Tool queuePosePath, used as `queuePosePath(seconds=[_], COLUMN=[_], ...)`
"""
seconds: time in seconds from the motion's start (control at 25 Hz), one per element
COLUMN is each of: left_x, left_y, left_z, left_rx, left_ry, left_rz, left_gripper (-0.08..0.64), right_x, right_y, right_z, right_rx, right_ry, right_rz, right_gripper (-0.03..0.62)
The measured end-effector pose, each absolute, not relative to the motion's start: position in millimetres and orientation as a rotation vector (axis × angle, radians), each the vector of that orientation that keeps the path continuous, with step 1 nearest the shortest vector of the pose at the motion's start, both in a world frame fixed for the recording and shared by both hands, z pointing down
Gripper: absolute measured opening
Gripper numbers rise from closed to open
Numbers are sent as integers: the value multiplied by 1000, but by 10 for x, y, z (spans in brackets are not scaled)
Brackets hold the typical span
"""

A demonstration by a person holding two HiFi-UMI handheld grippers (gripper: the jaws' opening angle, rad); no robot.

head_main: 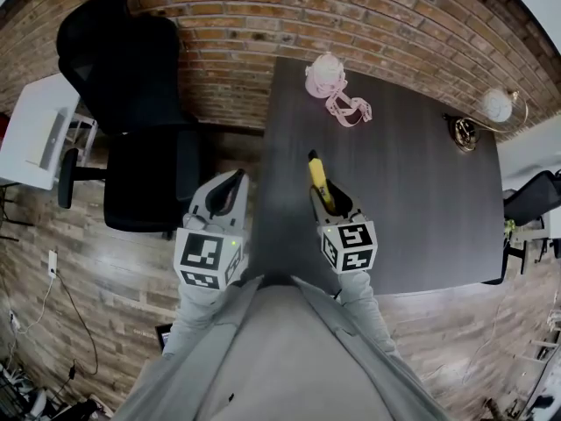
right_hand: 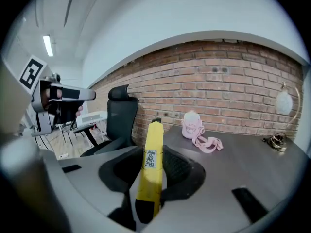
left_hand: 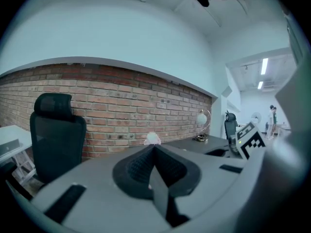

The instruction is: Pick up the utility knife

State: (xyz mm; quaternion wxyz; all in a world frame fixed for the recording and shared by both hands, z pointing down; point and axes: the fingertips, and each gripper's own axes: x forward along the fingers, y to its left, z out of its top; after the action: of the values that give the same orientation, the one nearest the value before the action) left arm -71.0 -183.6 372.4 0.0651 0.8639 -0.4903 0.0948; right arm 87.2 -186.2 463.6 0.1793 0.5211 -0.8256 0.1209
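Note:
A yellow utility knife (right_hand: 150, 171) with a black tip and black butt sits between the jaws of my right gripper (right_hand: 154, 154), which is shut on it. In the head view the utility knife (head_main: 318, 181) sticks forward out of the right gripper (head_main: 331, 202), held in the air above the dark table (head_main: 421, 191) near its left edge. My left gripper (head_main: 230, 191) hovers left of the table, over the floor. Its jaws (left_hand: 154, 152) are shut with nothing between them.
A pink pouch with a strap (head_main: 335, 90) lies at the table's far side, and a globe lamp (head_main: 491, 112) stands at its far right corner. A black office chair (head_main: 136, 112) stands left of the table by the brick wall. A white desk (head_main: 35, 130) is at far left.

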Motion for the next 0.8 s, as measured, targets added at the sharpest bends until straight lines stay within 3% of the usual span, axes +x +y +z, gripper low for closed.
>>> queuePosePath(seconds=[0.8], left_x=[-666], left_y=[-1742], left_z=[3588], left_rx=[2632], left_ry=[-1494], left_rz=[250], left_gripper=[18], right_x=[1196], right_y=[-1563], right_z=[3312], right_rx=[1700], right_ry=[-2574], right_rz=[17], right_gripper=[138])
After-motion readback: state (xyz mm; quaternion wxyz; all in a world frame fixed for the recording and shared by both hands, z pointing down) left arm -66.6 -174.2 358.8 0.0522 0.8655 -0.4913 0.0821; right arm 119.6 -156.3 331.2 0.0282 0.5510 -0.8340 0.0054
